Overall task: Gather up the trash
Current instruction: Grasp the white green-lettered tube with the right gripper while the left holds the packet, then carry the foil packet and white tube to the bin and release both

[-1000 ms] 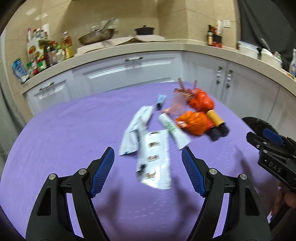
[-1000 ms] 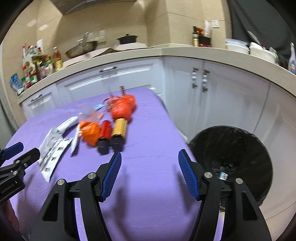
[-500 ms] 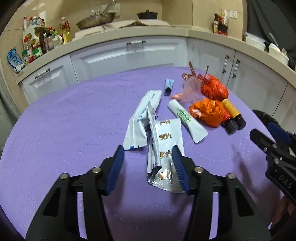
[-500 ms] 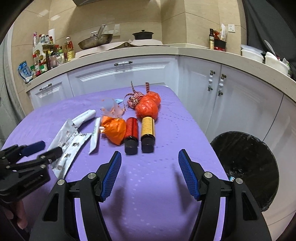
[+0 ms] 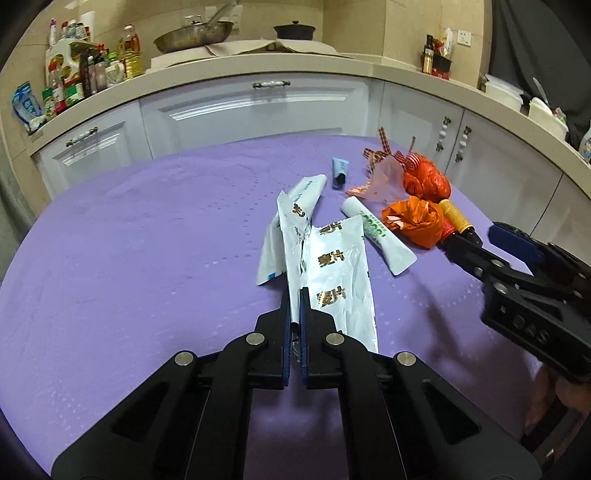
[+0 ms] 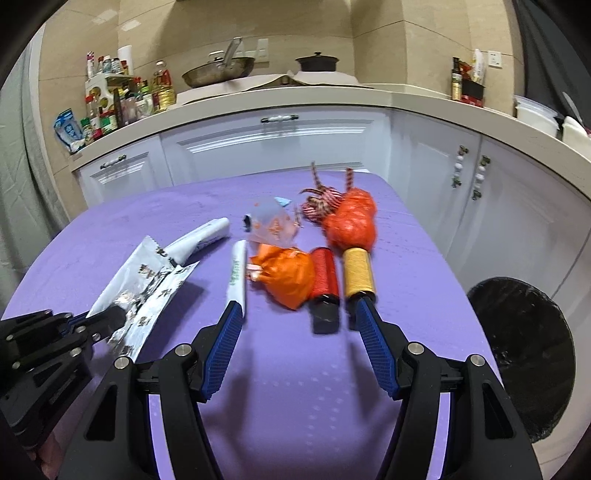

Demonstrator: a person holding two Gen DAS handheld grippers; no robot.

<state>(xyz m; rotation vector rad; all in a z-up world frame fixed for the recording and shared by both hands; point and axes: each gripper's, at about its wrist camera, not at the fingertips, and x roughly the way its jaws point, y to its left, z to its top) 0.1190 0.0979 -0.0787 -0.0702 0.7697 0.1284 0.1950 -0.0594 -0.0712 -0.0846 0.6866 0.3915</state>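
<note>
A home kitchen: white cabinets under a beige countertop bearing a frying pan, pot and condiment bottles.

Black angular left gripper, blue ribbed pads, silver screws, perhaps embossed lettering

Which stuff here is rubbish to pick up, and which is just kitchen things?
For the job: silver wrapper pinched by the left gripper, white tube, orange bag, red bottle, black bin.

Just there: frying pan, black pot, sauce bottles.
</note>
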